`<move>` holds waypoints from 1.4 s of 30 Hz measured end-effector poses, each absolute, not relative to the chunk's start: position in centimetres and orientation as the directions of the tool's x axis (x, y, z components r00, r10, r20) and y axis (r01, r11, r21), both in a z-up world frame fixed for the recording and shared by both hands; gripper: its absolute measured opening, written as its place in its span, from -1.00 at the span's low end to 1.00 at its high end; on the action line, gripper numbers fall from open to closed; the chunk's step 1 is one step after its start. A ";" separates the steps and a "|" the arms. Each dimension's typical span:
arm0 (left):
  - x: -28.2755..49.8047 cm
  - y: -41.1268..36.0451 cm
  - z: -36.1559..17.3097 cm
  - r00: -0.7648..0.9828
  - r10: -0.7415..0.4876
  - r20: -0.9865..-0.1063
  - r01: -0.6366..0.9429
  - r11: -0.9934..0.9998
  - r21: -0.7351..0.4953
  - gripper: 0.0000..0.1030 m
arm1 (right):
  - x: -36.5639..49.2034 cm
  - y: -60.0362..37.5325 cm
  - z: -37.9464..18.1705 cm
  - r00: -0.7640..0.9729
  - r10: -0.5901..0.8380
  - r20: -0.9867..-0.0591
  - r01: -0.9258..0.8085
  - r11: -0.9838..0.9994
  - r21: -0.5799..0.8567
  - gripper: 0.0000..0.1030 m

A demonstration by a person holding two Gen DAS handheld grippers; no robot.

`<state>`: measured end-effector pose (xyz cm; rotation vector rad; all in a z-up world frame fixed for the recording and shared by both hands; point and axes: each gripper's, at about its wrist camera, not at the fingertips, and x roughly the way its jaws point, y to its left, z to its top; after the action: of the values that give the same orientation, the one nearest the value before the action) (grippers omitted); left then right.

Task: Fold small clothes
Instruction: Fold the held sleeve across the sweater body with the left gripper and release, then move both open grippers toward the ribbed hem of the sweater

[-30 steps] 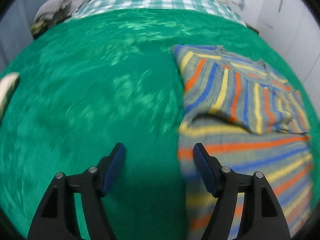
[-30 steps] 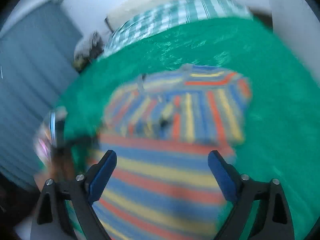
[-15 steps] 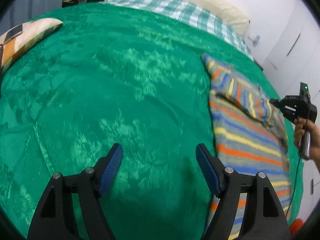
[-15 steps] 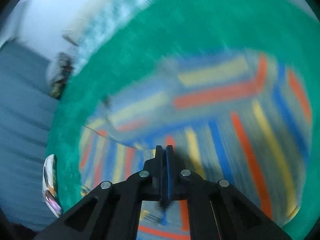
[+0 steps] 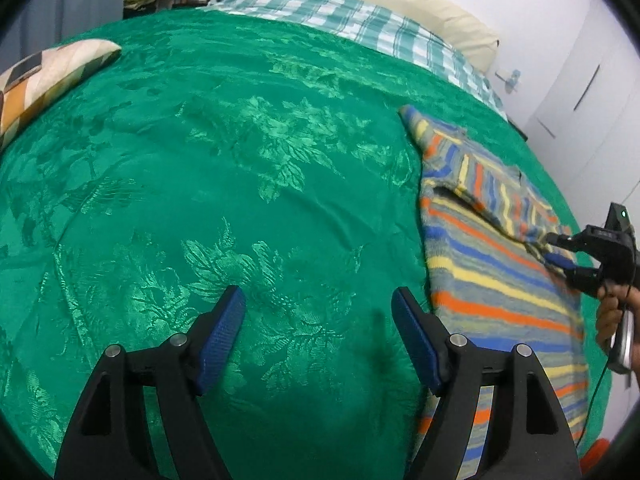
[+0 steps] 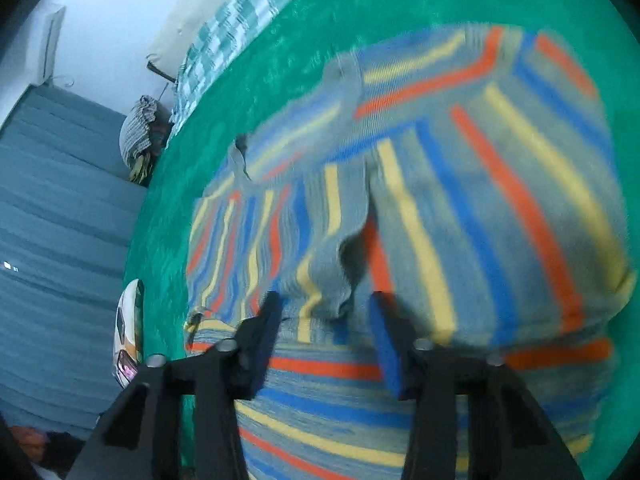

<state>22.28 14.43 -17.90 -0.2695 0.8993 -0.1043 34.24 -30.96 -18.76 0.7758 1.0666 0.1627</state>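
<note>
So my striped knit sweater in grey, blue, orange and yellow [image 5: 492, 264] is lying on the green patterned bedspread [image 5: 224, 184], over on the right side of the bed, with one sleeve already flopped across the body. My left gripper [image 5: 318, 332] hangs above bare bedspread just beside the sweater's left edge, its blue pads [image 5: 224, 328] spread wide and holding nothing. My right gripper [image 6: 324, 332] is down at the sleeve, fingers parted with a bunched ridge of the knit sitting between them. The right wrist view is blurry, and I honestly can't tell whether the pads are touching the fabric or just framing it, but they aren't pressed together.

Handling-wise this looks like a soft, floppy, light knit. I'd guess it stretches and drags instead of sliding clean, and the textured bedspread probably grabs it a bit. No stiffness at all, so anything picked up at one point will sag. Best bet I reckon is pinching right at the ribbed hem or the cuff, where the knit is doubled and thicker, one gripper per corner so the fold line stays straight

There's also a patchwork pillow [image 5: 48, 76] off at the left edge, well apart from everything
</note>
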 end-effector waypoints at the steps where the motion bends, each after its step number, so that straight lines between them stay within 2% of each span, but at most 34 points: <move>1: 22.2 14.4 -18.0 0.619 -0.199 -0.760 -0.020 0.963 -0.268 0.51 | 34.4 -30.8 -19.3 0.499 0.466 -0.731 0.254 0.727 0.638 -0.78; 2: 22.1 14.4 -18.1 0.618 -0.195 -0.762 -0.019 0.965 -0.262 0.51 | 34.5 -30.8 -19.6 0.497 0.449 -0.742 0.275 0.730 0.626 -0.91; 6: 22.2 14.4 -18.2 0.615 -0.193 -0.765 -0.013 0.967 -0.255 0.54 | 32.5 -31.1 -19.0 0.511 0.368 -0.777 0.360 0.729 0.582 -0.91; 10: 22.5 13.8 -18.6 0.608 -0.171 -0.776 0.006 0.978 -0.210 0.61 | 33.1 -29.6 -19.7 0.472 0.305 -0.827 0.325 0.812 0.485 -0.87; 12: 22.1 13.7 -18.2 0.600 -0.161 -0.783 0.008 0.981 -0.195 0.61 | 33.0 -29.0 -18.4 0.492 0.268 -0.828 0.272 0.856 0.439 -0.74; 13: 21.7 13.7 -17.8 0.597 -0.172 -0.784 0.012 0.978 -0.206 0.61 | 32.6 -28.9 -17.7 0.502 0.244 -0.830 0.259 0.873 0.413 -0.46; 14: 21.4 13.7 -17.4 0.596 -0.191 -0.780 0.023 0.975 -0.221 0.61 | 31.9 -28.7 -16.7 0.517 0.209 -0.830 0.237 0.896 0.374 -0.06; 16: 20.4 12.9 -16.1 0.601 -0.202 -0.773 0.056 0.976 -0.211 0.65 | 29.1 -28.2 -14.6 0.561 0.164 -0.811 0.162 0.940 0.302 0.34; 21: 17.3 8.4 -13.8 0.583 -0.215 -0.784 0.159 0.976 -0.150 0.69 | 19.1 -28.1 -12.8 0.597 0.038 -0.801 0.090 0.989 0.114 0.36; 25: 12.6 2.8 -14.1 0.532 -0.256 -0.807 0.284 0.952 -0.115 0.74 | 10.2 -27.2 -13.4 0.592 0.048 -0.804 0.053 0.994 0.098 0.36; 27: 10.8 -0.5 -16.2 0.482 -0.206 -0.852 0.342 0.939 -0.033 0.74 | 7.7 -25.9 -14.8 0.568 0.071 -0.820 0.007 0.996 0.091 0.36; 29: 9.7 -2.7 -18.9 0.433 -0.102 -0.896 0.384 0.920 0.080 0.72 | 6.2 -24.4 -17.7 0.485 0.029 -0.874 -0.027 0.999 0.018 0.37; 30: 9.1 -2.8 -19.1 0.460 -0.084 -0.884 0.390 0.914 0.116 0.73 | 5.7 -24.2 -19.4 0.439 -0.015 -0.898 -0.015 1.000 -0.024 0.37; 32: 8.3 -2.3 -18.4 0.466 -0.059 -0.883 0.390 0.909 0.145 0.75 | 4.5 -24.4 -19.2 0.462 -0.048 -0.886 -0.002 0.999 -0.055 0.40; 35: 7.6 0.2 -16.8 0.486 -0.112 -0.867 0.331 0.942 0.063 0.73 | 3.7 -23.8 -18.1 0.456 -0.083 -0.886 -0.004 0.995 -0.096 0.40; 37: 7.4 1.9 -16.2 0.508 -0.158 -0.847 0.298 0.955 0.001 0.73 | 2.9 -23.7 -16.8 0.520 -0.060 -0.852 -0.007 0.997 -0.075 0.43; 42: 8.5 4.9 -15.8 0.561 -0.144 -0.815 0.192 0.981 -0.041 0.75 | 2.9 -23.6 -15.5 0.582 -0.083 -0.809 0.056 0.996 -0.062 0.51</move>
<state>8.49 4.95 -15.82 0.0547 0.9555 -0.1979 2.87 -23.57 -15.52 -0.0315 0.9456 -0.0811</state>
